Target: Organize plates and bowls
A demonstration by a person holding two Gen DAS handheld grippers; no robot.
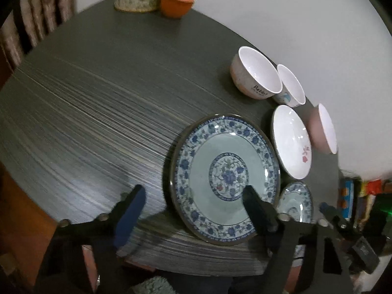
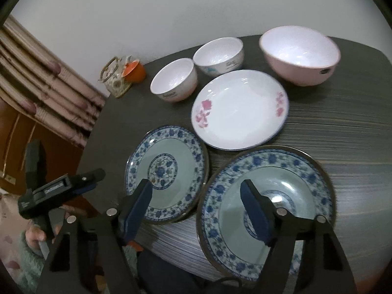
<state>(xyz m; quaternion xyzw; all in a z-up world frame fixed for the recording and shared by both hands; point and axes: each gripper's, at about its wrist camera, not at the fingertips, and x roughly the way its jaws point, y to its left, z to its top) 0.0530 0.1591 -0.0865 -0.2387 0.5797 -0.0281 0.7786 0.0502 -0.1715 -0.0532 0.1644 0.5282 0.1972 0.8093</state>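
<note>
Your left fingers (image 1: 191,210) part-open, empty, straddling blue-patterned plate (image 1: 224,178) rim near tabletop (image 1: 98,112) edge; right fingers (image 2: 196,201) part-open, empty, over second patterned plate (image 2: 267,210); bowls (image 2: 300,55) behind.

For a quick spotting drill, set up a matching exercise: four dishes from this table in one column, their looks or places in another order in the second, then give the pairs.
Things:
1. large pink bowl
2. white plate
3. orange lidded pot
4. right blue-patterned plate

Descriptions:
A. pink flowers printed inside
B. beside the floral teapot at the table's far end
C. plain white inside, far right corner
D. grey-green well, blue floral border, under the right gripper

Pairs: 1-C, 2-A, 3-B, 4-D
</note>
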